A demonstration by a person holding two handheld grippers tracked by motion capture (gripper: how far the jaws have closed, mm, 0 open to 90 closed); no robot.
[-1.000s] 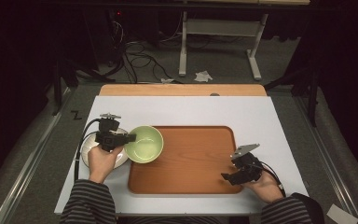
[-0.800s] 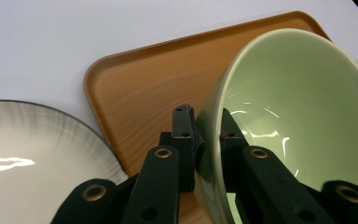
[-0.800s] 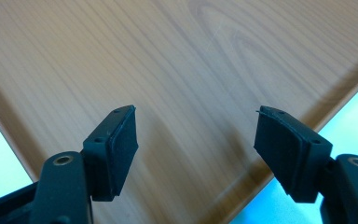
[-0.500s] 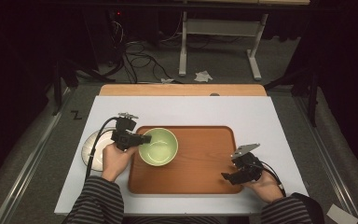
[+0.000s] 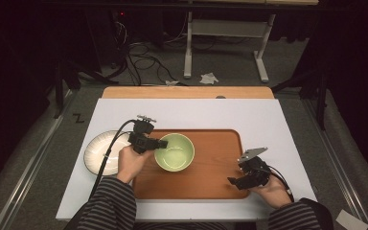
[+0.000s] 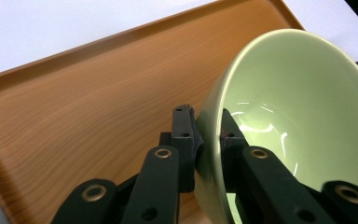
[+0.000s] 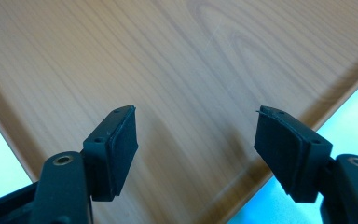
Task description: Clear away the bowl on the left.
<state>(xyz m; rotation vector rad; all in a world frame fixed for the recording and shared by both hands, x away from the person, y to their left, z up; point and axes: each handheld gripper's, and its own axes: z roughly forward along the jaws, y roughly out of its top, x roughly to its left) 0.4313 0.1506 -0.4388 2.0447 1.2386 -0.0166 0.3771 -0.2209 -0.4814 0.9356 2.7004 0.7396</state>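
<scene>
- The left tongs [image 6: 208,135] are clamped on the rim of the green bowl [image 5: 174,152], one jaw against the outer wall and the other inside the bowl, with only the thin wall between them
- From the high view, the left tongs [image 5: 160,143] reach in from the bowl's left side, held by the left hand [image 5: 130,162]
- The green bowl [image 6: 298,126] is over the left half of the wooden tray [image 5: 215,172]; in the left gripper view it looks tilted, its mouth turned up and away from the tongs, and whether its base touches the tray cannot be told
- The bowl is round, so it has no long axis
- The right tongs [image 7: 196,149] stand wide apart with nothing between them, over the tray [image 7: 177,60] near its edge
- In the high view the right tongs [image 5: 237,179] are at the tray's near right corner, well apart from the bowl
- A white plate [image 5: 98,152] lies on the white worktop [image 5: 268,120] just left of the tray
</scene>
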